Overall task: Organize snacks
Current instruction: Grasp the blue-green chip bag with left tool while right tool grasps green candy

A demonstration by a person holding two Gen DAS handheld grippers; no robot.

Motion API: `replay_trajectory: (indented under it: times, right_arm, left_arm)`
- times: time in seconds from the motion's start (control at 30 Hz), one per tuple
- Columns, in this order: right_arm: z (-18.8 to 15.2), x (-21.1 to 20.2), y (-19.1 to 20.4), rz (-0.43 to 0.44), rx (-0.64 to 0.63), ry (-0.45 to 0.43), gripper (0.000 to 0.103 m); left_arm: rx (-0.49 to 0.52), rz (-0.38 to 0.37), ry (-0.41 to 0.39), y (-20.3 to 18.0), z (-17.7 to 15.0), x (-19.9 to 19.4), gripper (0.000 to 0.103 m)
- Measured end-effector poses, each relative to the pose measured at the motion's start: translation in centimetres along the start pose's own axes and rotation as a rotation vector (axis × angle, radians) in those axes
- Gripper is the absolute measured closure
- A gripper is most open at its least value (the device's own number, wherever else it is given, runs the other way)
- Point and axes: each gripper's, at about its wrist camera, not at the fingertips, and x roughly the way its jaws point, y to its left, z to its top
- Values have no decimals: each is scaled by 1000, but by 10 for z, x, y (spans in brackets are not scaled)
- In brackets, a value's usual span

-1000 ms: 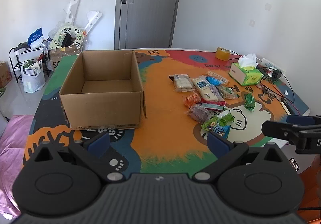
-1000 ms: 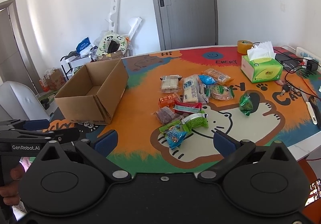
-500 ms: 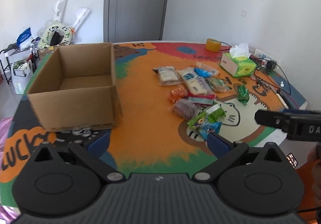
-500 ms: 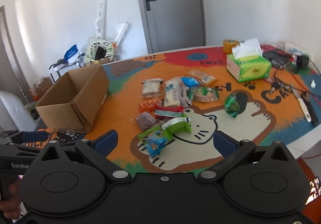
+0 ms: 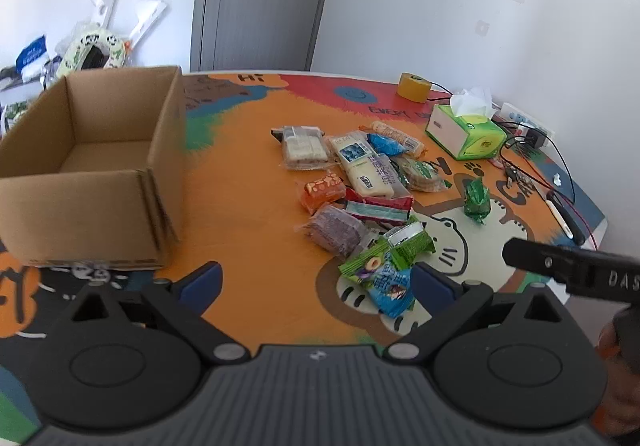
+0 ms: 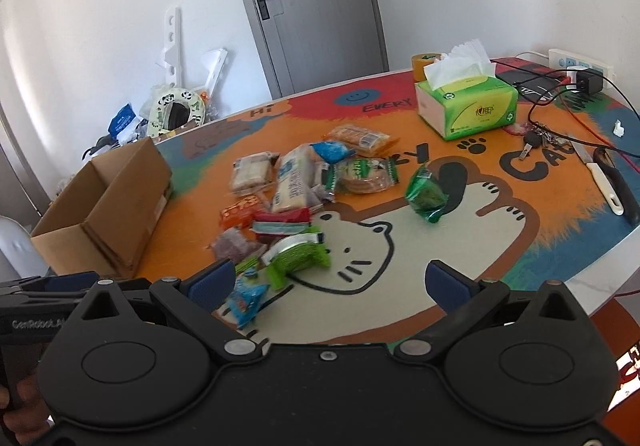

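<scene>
Approaching: both grippers hang over the near table edge, neither touching a snack; judged to be the reach for a first pick.
Left gripper (image 5: pixel 316 280): jaws wide apart, nothing between them; aimed at bare mat between box and pile.
Right gripper (image 6: pixel 328 282): jaws wide apart, empty; nearest the green pack (image 6: pixel 298 256) and blue pack (image 6: pixel 246 300).
Snacks (image 5: pixel 360 182): loose overlapping heap mid-table, right of the box (image 5: pixel 92 170); one green packet (image 6: pixel 426 194) lies apart to the right.
Box: open-topped, appears empty, well apart from the heap.
Method (judgement): take an outer pack first, blue or green at the near edge; close on a bulging body, not a thin seal; lift clear before travelling so neighbours are not dragged.
Edges: near table rim sits just below the nearest packs; a nudge toward it could drop them.
Open room: bare mat between heap and box gives a free path; enter over the box wall from above.
Hazards: cables (image 6: pixel 560 94), keys (image 6: pixel 536 140) and knife (image 6: pixel 604 182) at right; tissue box (image 6: pixel 466 106) behind the heap.
</scene>
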Motion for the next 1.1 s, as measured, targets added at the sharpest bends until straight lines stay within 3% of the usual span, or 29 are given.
replay_trajectory:
  times: [0.27,0.6,0.7,0.97,1.03,1.1]
  right_arm:
    - [-5,15,-15,16,-2,-11,3]
    - [-11,36,-35,40,17,-9,10]
    - [-13,41,-38,62,20,-2,11]
    - [-14,57,-42,85,44,16,20]
    - [-13,60,-39,97,37,14,20]
    - [-12,64,-36,107,27,12,20]
  left_arm:
    - [-12,6,28,-20,-1,23,6]
    - [-1,12,85,-40,-8,52,21]
    - [-9,14,84,-43,-9,59,28]
    - [-21,40,81,-41,-10,71,36]
    - [-37,41,70,-37,-10,71,52]
    - [-62,39,65,-31,-9,71,61]
